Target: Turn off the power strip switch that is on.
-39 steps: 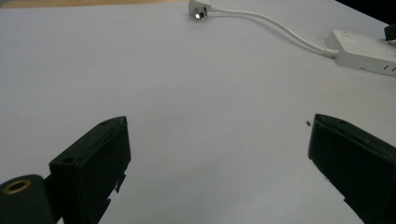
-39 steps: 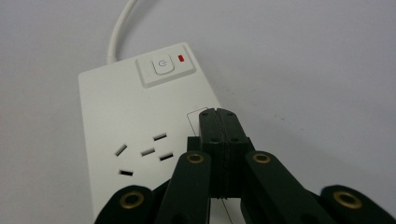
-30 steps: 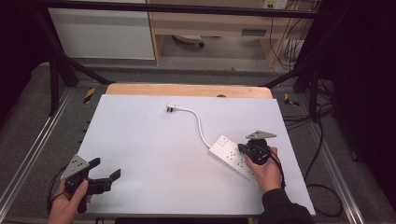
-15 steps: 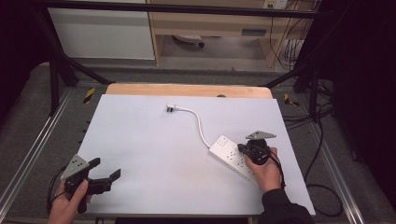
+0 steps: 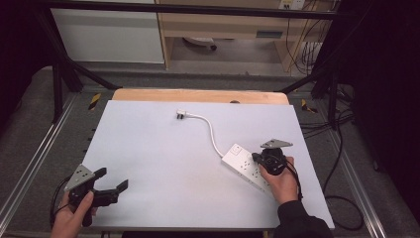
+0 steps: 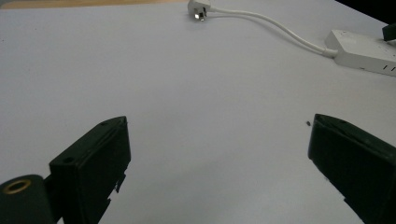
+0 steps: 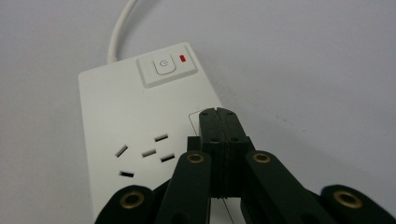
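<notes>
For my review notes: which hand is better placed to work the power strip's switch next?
Right, most likely. The right gripper, jaws shut, sits over the power strip, just short of its switch. The left gripper, jaws open, hovers over bare table at the near left corner, far from it.

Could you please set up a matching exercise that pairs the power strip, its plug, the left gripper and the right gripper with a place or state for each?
Things:
1. power strip
2. plug
3. left gripper
4. right gripper

Places or states:
A. jaws wide apart, nothing between them, at the near left of the table
B. lies alone toward the far middle, at the cable's end
C. jaws shut together, tips over the white casing
D. lies flat at the right, with a red mark beside its switch

Pairs: 1-D, 2-B, 3-A, 4-C
</notes>
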{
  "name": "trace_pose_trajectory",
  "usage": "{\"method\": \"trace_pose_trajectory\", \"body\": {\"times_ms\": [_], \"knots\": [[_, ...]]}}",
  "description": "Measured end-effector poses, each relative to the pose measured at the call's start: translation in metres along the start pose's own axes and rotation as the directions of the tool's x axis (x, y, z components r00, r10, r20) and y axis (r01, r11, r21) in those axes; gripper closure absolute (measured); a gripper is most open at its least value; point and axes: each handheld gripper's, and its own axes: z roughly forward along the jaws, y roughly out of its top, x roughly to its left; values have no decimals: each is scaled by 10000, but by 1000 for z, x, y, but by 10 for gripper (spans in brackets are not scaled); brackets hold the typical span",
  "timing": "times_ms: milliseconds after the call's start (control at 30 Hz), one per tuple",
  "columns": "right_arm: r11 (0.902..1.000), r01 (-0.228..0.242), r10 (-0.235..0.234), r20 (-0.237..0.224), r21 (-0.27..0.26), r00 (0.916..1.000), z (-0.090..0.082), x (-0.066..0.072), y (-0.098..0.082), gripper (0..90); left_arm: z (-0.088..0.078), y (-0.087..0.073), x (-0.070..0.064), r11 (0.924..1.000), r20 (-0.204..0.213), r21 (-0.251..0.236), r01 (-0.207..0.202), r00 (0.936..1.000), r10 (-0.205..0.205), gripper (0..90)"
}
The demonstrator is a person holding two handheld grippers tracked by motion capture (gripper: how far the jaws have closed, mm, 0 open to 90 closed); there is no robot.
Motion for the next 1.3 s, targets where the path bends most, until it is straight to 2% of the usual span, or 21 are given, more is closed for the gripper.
{"method": "trace_pose_trajectory", "body": {"times_ms": [500, 733, 833, 1300], "knots": [[10000, -37, 38, -40, 49, 10000, 0, 1, 0, 900, 0, 0, 0, 10000, -5, 18, -30, 10000, 30, 56], [9996, -255, 256, -107, 155, 9996, 0, 0, -2, 900, 0, 0, 0, 10000, -1, 21, -35, 10000, 35, 56], [9998, -89, 90, -51, 150, 9999, 0, 2, -2, 900, 1, 0, 0, 10000, 10, 40, -37, 10000, 37, 57], [9999, -106, 106, -74, 16, 9999, 2, 1, -2, 900, 1, 0, 0, 10000, 38, 27, -82, 10000, 82, 56]]}}
